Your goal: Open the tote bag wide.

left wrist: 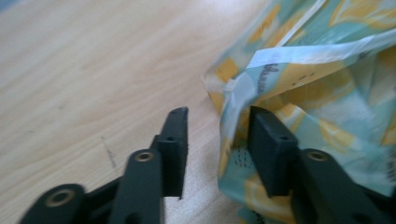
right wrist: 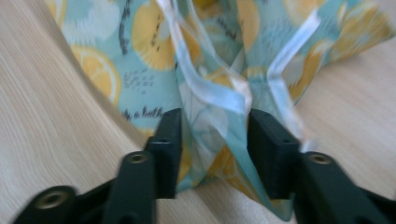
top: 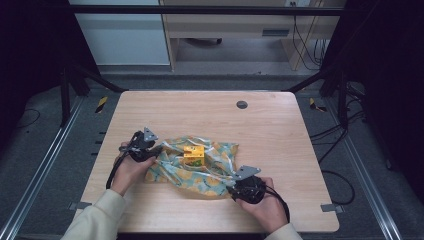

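A teal cloth printed with lemon slices [top: 218, 159] lies bunched on the wooden table [top: 200, 112]. A small yellow box [top: 193, 154] sits on its middle. My left gripper [top: 154, 151] is at the cloth's left corner. In the left gripper view it [left wrist: 218, 119] stands open, with the cloth's edge [left wrist: 299, 70] reaching into the gap beside the right-hand jaw. My right gripper [top: 233, 176] is at the cloth's near right corner. In the right gripper view it [right wrist: 215, 119] is open around a raised fold of cloth [right wrist: 210, 93] with a white hem.
A round grey grommet [top: 242, 104] is set in the table near its far edge. Bare wood surrounds the cloth on all sides. Metal rails [top: 40, 170] and black frame posts [top: 67, 95] flank the table; cables [top: 340, 150] lie on the floor at right.
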A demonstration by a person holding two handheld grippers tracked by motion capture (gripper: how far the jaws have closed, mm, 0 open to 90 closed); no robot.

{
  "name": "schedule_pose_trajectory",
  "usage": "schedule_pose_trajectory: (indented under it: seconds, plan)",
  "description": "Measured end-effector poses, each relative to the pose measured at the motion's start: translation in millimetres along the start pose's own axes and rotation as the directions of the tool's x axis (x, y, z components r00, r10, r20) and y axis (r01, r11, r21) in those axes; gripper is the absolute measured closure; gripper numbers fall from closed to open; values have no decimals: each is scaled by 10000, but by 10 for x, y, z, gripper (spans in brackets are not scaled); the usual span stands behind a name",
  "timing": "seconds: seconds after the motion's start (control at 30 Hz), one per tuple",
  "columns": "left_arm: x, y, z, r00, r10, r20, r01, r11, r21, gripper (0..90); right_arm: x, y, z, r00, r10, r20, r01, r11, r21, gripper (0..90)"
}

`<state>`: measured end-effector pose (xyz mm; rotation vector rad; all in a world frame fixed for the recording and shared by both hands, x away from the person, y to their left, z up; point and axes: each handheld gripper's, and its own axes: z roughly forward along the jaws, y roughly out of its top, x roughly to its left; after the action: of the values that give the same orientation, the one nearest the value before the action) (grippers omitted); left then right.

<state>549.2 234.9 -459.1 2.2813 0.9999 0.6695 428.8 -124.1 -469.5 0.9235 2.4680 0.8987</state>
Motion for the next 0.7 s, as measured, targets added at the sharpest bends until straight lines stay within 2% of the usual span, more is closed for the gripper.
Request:
schedule_pose_trajectory:
  seconds: [0.03,0.17,0.3,0.37,0.4,0.47,0.57,0.6,0.63,0.7]
  plan:
    - [0,17,-63,10000,-24,-40,23,9996,-296,542,13,22,-27,10000,16,47,-15,9998,-203,437]
    - [-24,93,-285,10000,4,93,5,9955,-949,480,51,121,-156,9995,274,161,-253,9920,-1233,313]
    - [-32,165,-499,9993,-61,380,120,9874,-1577,411,23,173,-260,9971,610,462,-513,9810,-1873,224]
    - [-33,167,-571,9984,-229,520,321,9826,-1829,382,-37,174,-309,9928,909,782,-727,9749,-2106,191]
    - [-33,142,-640,9974,-350,636,469,9794,-1962,357,-113,151,-341,9876,1236,973,-998,9705,-2196,170]
    - [-26,115,-684,9978,-300,591,410,9798,-1955,343,-144,137,-353,9847,1392,1050,-1128,9678,-2251,164]
    - [-20,36,-749,9975,-378,595,489,9790,-1981,304,-306,63,-402,9681,2110,1349,-1743,9544,-2424,134]
    - [-7,-32,-781,9973,-453,580,557,9796,-1932,282,-395,15,-423,9573,2440,1549,-2006,9468,-2516,121]
    - [-7,-32,-781,9973,-453,580,557,9796,-1932,272,-395,15,-423,9573,2440,1549,-2006,9468,-2516,121]
    - [8,-108,-798,9972,-493,564,588,9817,-1813,256,-493,-39,-434,9457,2722,1775,-2237,9415,-2519,101]
